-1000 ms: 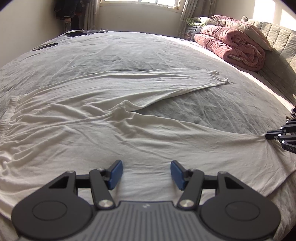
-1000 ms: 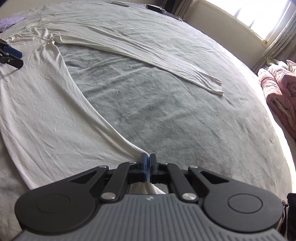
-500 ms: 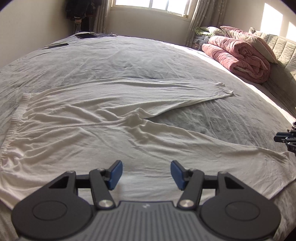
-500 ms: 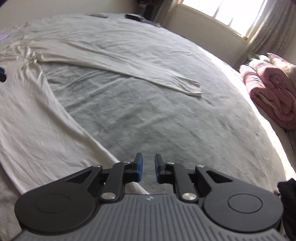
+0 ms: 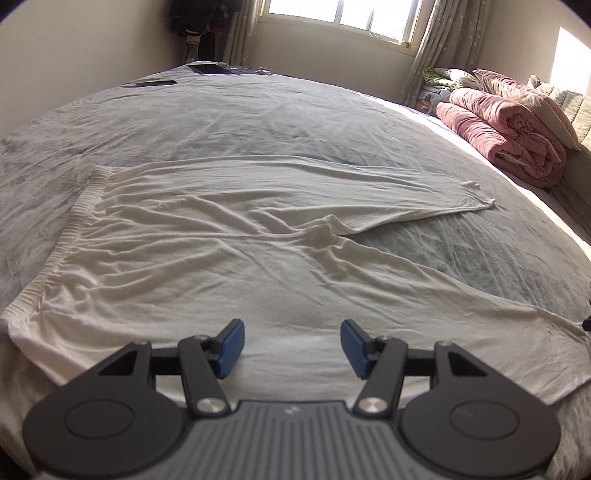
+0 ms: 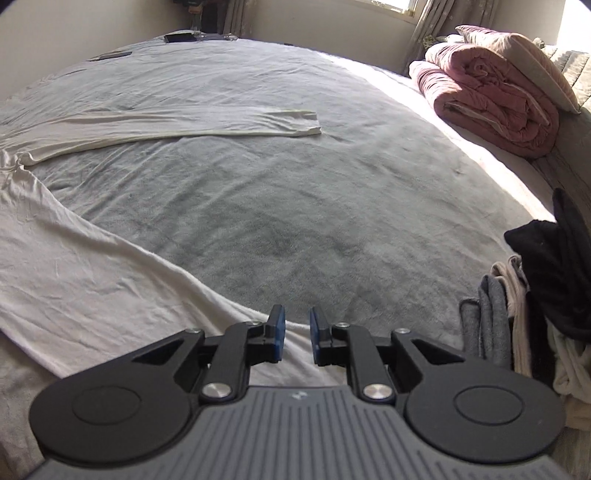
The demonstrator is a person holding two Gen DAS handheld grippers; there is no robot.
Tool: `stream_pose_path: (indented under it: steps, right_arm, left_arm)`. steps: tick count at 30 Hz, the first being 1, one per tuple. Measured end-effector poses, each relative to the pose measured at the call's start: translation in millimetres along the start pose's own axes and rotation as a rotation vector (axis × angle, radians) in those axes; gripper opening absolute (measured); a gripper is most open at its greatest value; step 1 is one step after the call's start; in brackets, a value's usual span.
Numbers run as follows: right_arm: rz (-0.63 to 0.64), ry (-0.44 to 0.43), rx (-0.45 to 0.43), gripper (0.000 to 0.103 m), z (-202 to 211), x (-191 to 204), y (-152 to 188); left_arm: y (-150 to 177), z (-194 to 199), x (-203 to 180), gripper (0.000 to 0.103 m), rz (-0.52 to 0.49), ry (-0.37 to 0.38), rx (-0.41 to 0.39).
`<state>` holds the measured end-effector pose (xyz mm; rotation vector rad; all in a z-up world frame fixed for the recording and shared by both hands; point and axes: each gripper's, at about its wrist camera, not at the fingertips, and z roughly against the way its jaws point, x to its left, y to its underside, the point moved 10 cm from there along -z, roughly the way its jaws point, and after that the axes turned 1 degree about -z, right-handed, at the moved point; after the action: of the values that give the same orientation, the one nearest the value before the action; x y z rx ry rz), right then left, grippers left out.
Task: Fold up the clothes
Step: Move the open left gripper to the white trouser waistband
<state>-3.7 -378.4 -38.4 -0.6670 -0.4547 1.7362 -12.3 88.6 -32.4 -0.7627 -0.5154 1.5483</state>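
Having released the near leg hem, the right gripper (image 6: 296, 339) stood slightly parted and empty, the left gripper (image 5: 291, 349) wide open, leaving the white trousers (image 5: 229, 258) spread flat, unfolded, on the bed (image 5: 258, 122).

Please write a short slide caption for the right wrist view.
Open right gripper above white trousers spread on grey bed.

Wide bed (image 5: 295, 110) under a grey cover. Rolled pink quilt (image 5: 509, 136) and pillow (image 5: 532, 99) at its right edge. Curtained window (image 5: 340, 18) in the far wall, sunlight along the right. Plain cream walls (image 5: 92, 44).
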Motion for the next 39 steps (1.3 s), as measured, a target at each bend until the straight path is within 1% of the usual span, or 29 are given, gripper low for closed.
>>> stream_pose_path:
  steps: [1,2,5,7,12,13,15,16,19,20,22,24,26,27,29,31,35,37,39]
  right_arm:
    - [0.024,0.013,0.035,0.015,-7.1,1.8,6.5]
    - [0.027,0.033,0.037,0.017,-7.7,-0.5,7.4]
    - [-0.006,0.082,0.0,0.017,0.6,-11.6,4.2]
    - [-0.019,0.067,-0.047,0.017,11.5,-9.9,0.0]
    - [-0.035,0.034,-0.111,0.017,35.9,14.0,-4.1]
    - [-0.062,0.03,-0.118,0.018,40.3,17.2,-4.7]
    - [-0.179,-0.001,-0.131,0.022,48.6,18.6,-5.8]
    - [-0.246,-0.034,-0.134,0.026,52.7,19.9,-4.1]
    - [-0.413,-0.122,-0.137,0.028,64.1,23.7,5.4]
    - [-0.461,-0.148,-0.138,0.028,67.8,24.9,9.3]
    - [-0.524,-0.164,-0.129,0.028,72.8,26.0,17.7]
    - [-0.599,-0.157,-0.115,0.028,75.7,22.7,29.6]
    - [-0.674,-0.149,-0.101,0.031,78.4,19.1,41.8]
    - [-0.715,-0.155,-0.088,0.034,79.2,18.6,49.1]
    - [-0.796,-0.17,-0.06,0.035,80.6,18.3,63.9]
    - [-0.845,-0.149,-0.068,0.035,84.5,13.3,71.1]
    - [-0.958,-0.102,-0.081,0.035,88.7,-2.5,85.5]
    - [-1.011,-0.089,-0.076,0.035,86.7,-10.5,91.9]
    - [-1.061,-0.077,-0.071,0.035,84.4,-18.2,98.1]
  left_arm:
    - [0.4,0.8,3.6,0.059,0.009,-0.004,0.001]
    - [0.8,1.5,7.3,0.059,0.018,-0.009,0.001]
    - [2.1,3.9,18.2,0.059,0.045,-0.022,0.004]
    - [2.5,6.3,26.4,0.059,0.065,-0.031,0.003]
    - [3.1,30.1,70.2,0.059,0.161,-0.082,-0.03]
    - [3.9,35.5,79.5,0.059,0.187,-0.089,-0.035]
    - [6.1,47.4,96.7,0.059,0.252,-0.09,-0.046]
    - [7.6,54.4,104.3,0.059,0.293,-0.08,-0.052]
    - [13.8,76.6,124.8,0.059,0.432,-0.04,-0.076]
    - [15.2,77.4,128.0,0.059,0.449,-0.042,-0.077]
    - [18.0,79.0,134.5,0.059,0.483,-0.046,-0.079]
    - [20.7,80.6,141.0,0.059,0.517,-0.05,-0.082]
    - [23.5,82.3,147.5,0.059,0.552,-0.054,-0.084]
    - [24.9,83.1,150.7,0.059,0.569,-0.057,-0.085]
    - [24.5,78.0,155.8,0.059,0.59,-0.074,-0.081]
    - [21.3,66.4,158.0,0.059,0.605,-0.079,-0.072]
    - [17.8,45.6,160.4,0.057,0.661,-0.047,-0.055]
    - [16.3,40.6,162.4,0.054,0.667,-0.051,-0.061]
    - [15.6,38.4,164.6,0.047,0.663,-0.062,-0.067]
